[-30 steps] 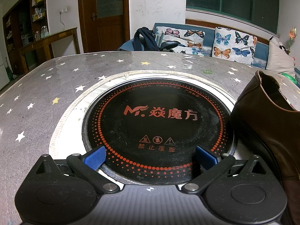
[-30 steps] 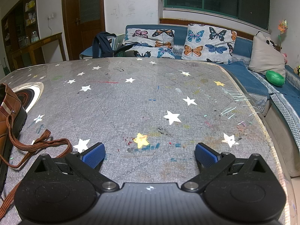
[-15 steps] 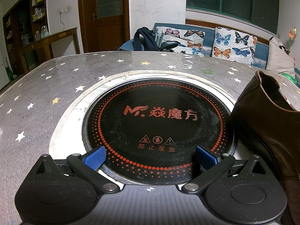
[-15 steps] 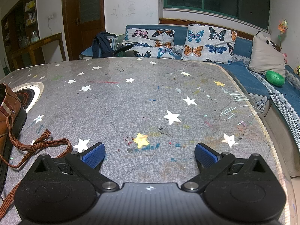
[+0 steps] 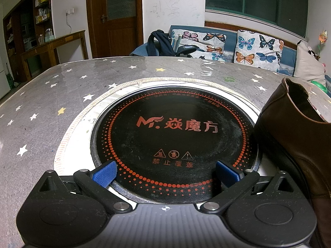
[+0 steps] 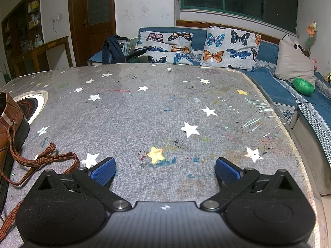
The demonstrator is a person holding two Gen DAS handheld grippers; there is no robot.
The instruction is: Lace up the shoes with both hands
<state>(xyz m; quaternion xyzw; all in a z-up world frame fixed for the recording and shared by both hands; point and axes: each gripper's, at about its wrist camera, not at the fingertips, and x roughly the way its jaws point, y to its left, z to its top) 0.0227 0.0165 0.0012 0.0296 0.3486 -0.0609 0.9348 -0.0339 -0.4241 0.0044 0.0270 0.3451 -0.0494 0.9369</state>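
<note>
Left gripper point(image 5: 166, 174) is hovering wide open, holding nothing, over the induction cooktop point(image 5: 173, 138); brown leather shoe point(image 5: 298, 144) is standing at frame right. Right gripper point(image 6: 165, 170) is likewise gaping, unloaded; brown shoelace point(image 6: 41, 161) is trailing at lower left.

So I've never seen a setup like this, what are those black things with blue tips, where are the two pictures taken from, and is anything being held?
Each picture comes from a camera on a hand-held gripper that a person carries, looking forward along its two blue-padded fingers. The left hand-held gripper is open over a round black cooktop set into the star-patterned table, with a brown leather shoe at its right. The right hand-held gripper is also open, above bare tabletop; the shoe's loose brown lace lies at its left. Nothing is held.
</note>
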